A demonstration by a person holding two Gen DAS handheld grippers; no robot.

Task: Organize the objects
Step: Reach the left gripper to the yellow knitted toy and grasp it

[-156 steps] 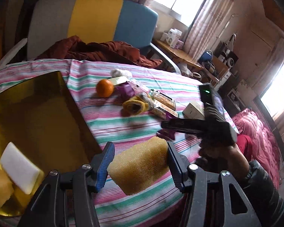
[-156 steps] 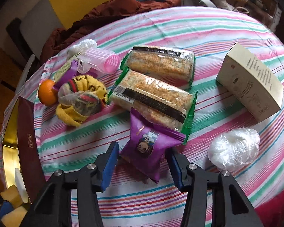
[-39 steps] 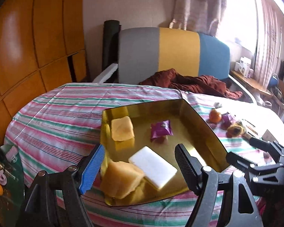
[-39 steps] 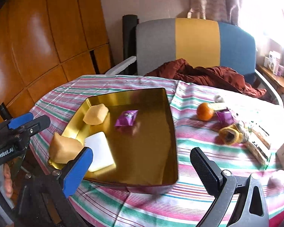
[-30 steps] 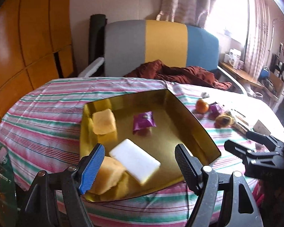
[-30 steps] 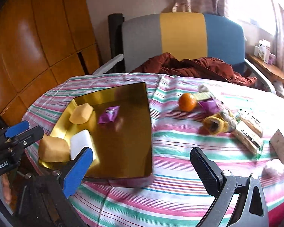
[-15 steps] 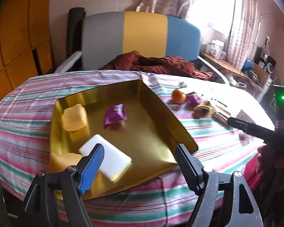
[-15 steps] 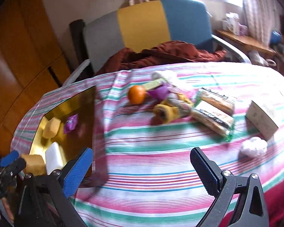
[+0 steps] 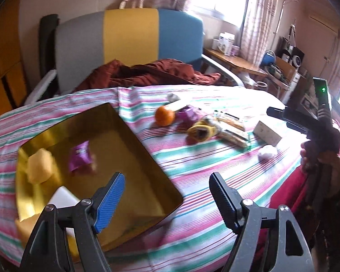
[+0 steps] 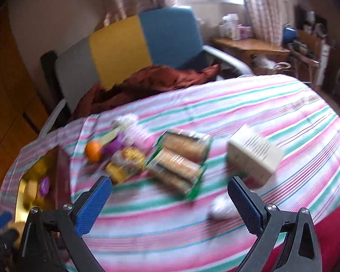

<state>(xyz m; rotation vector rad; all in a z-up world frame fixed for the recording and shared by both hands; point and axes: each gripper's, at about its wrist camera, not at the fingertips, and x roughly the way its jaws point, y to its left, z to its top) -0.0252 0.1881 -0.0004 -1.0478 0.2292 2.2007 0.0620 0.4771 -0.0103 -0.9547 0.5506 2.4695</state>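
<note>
A gold tray (image 9: 145,158) lies at the left of the striped table and holds yellow sponges (image 9: 39,165), a white block (image 9: 62,198) and a purple packet (image 9: 79,157). My left gripper (image 9: 166,198) is open and empty above the tray's near right corner. My right gripper (image 10: 168,200) is open and empty above the table's near side, facing two cracker packs (image 10: 181,156), a white box (image 10: 253,154) and a white plastic wad (image 10: 219,207). An orange (image 9: 165,116) (image 10: 93,150), a purple item (image 9: 189,115) and a yellow rolled cloth (image 9: 200,131) lie mid-table.
A grey, yellow and blue chair (image 9: 129,36) with a rust-red cloth (image 9: 147,72) stands behind the table. The right gripper's body and the hand holding it (image 9: 315,131) show at the right of the left view. A wooden desk (image 10: 249,43) stands by the window.
Both grippers have swung right, from the tray towards the loose items. The sponge and purple packet held 5 seconds ago now lie in the tray. Both grippers stay open.
</note>
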